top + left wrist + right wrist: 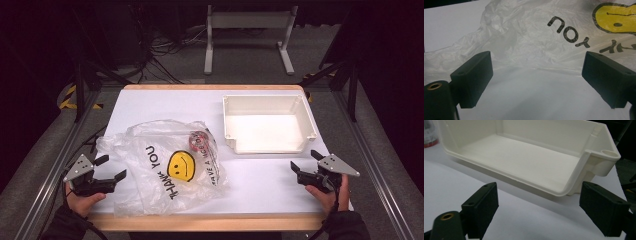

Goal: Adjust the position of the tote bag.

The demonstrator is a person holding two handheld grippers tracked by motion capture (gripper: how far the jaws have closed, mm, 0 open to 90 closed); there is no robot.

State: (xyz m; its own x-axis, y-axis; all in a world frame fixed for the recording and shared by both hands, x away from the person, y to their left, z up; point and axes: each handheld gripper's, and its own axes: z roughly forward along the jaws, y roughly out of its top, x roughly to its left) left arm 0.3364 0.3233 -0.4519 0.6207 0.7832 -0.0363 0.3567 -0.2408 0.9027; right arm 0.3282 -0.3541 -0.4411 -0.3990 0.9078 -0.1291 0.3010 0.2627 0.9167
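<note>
High view: left tongs (111, 168) agape, empty, beside plastic bag (165, 165); right tongs (303, 162) agape, empty, near white bin (267, 102).

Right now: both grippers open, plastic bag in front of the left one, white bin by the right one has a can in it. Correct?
Not quite. The white bin is empty, as the right gripper view shows. The rest holds: left gripper and right gripper are open, with the plastic bag in front of the left one.
</note>
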